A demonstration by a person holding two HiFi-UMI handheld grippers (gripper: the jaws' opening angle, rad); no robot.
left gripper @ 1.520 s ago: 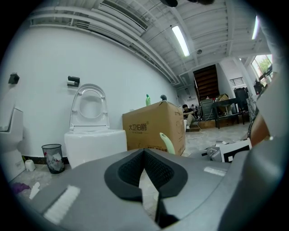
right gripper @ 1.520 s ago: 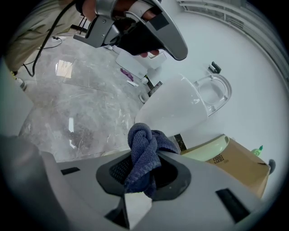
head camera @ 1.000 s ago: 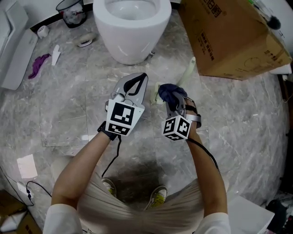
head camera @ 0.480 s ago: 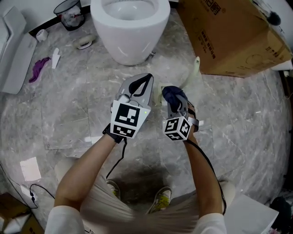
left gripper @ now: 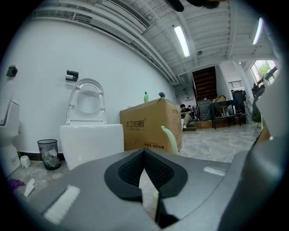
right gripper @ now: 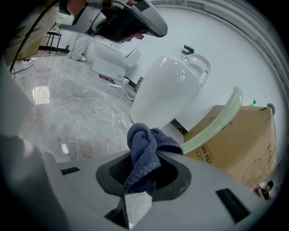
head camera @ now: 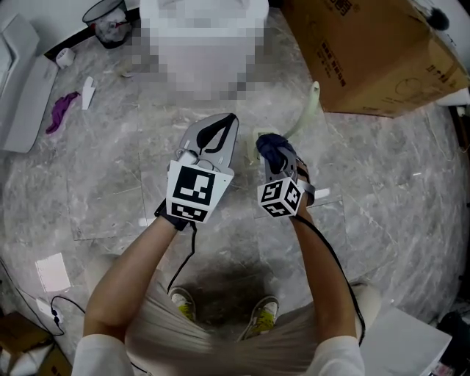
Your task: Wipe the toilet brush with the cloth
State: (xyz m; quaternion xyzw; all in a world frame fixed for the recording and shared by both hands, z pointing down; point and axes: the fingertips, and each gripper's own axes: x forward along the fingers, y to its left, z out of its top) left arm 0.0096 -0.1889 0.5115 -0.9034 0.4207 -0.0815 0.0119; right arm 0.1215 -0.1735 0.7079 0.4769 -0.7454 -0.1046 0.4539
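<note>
The toilet brush [head camera: 305, 111] is pale green with a long curved handle that slants up toward the cardboard box. My left gripper [head camera: 229, 122] is shut; in the left gripper view a pale green strip of the brush [left gripper: 156, 202] sits in the gap between its jaws, and the handle [left gripper: 170, 137] rises behind them. My right gripper [head camera: 276, 158] is shut on a bunched dark blue cloth [head camera: 272, 148]. In the right gripper view the cloth [right gripper: 144, 149] lies against the lower part of the handle [right gripper: 212, 128]. The brush's lower end is hidden.
A white toilet [head camera: 202, 44] stands just ahead, with a large cardboard box [head camera: 367, 51] to its right. A waste bin [head camera: 110, 18], a purple rag [head camera: 60, 110] and a white lid [head camera: 22, 81] are at the far left. Paper [head camera: 53, 272] and a cable [head camera: 44, 302] lie on the marble floor.
Both grippers stay close together in front of the toilet. The right gripper with the cloth has shifted a little along the brush handle; the left gripper has hardly moved.
</note>
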